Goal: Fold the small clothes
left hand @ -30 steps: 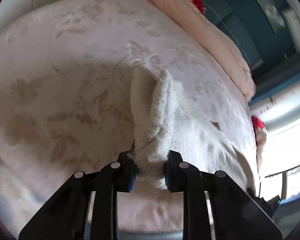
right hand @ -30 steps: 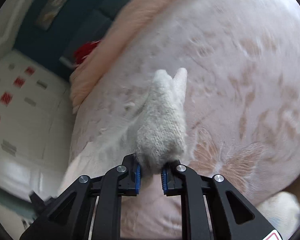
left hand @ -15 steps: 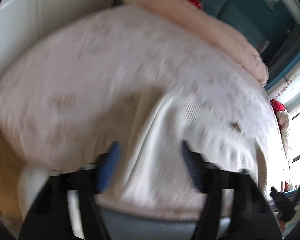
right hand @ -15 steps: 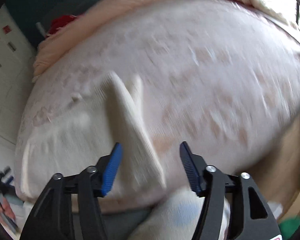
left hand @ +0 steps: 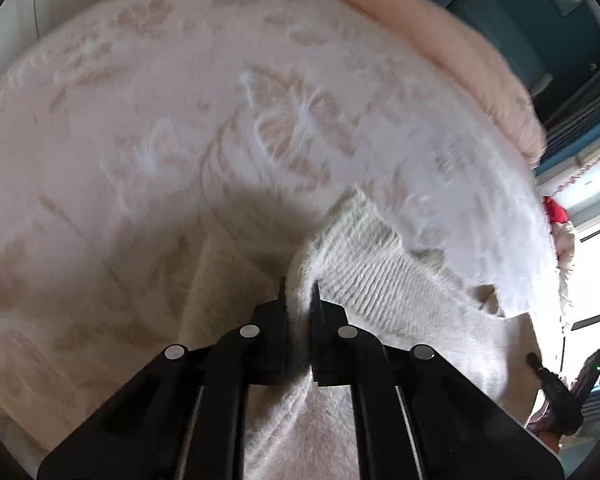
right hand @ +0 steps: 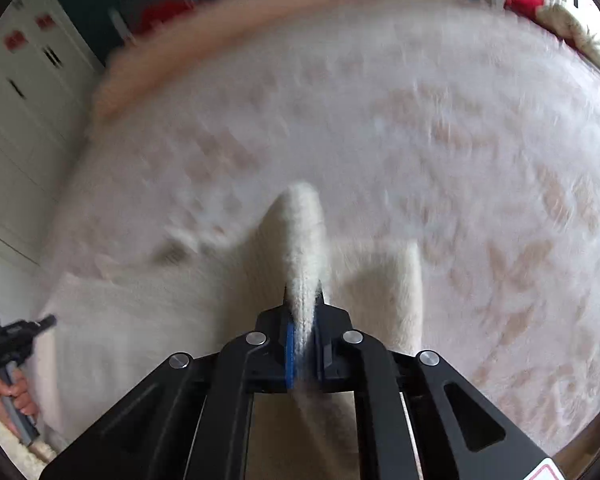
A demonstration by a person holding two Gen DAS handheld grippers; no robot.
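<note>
A cream knitted garment (left hand: 384, 276) lies spread on a pale pink flower-patterned bedspread (left hand: 180, 120). My left gripper (left hand: 299, 292) is shut on a raised fold at the garment's edge, and ribbed knit bunches up just past the tips. In the right wrist view the same garment (right hand: 140, 320) is blurred. My right gripper (right hand: 302, 300) has its jaws closing on a narrow upright ridge of the knit, and the pads press on it. The other gripper (right hand: 16, 340) shows at the left edge, held by a hand (right hand: 14, 398).
A peach blanket (left hand: 452, 52) lies rolled along the bed's far side, with something red (right hand: 164, 12) behind it. White cupboard doors (right hand: 24, 112) stand to the left in the right wrist view. A bright window (left hand: 596, 264) and a red-and-cream bundle (left hand: 560, 224) lie beyond the bed's right edge.
Both grippers let go of the folds they pinched a second ago, opened wide while moving over the garment, and have now shut on new folds of the knit nearer its edge.
</note>
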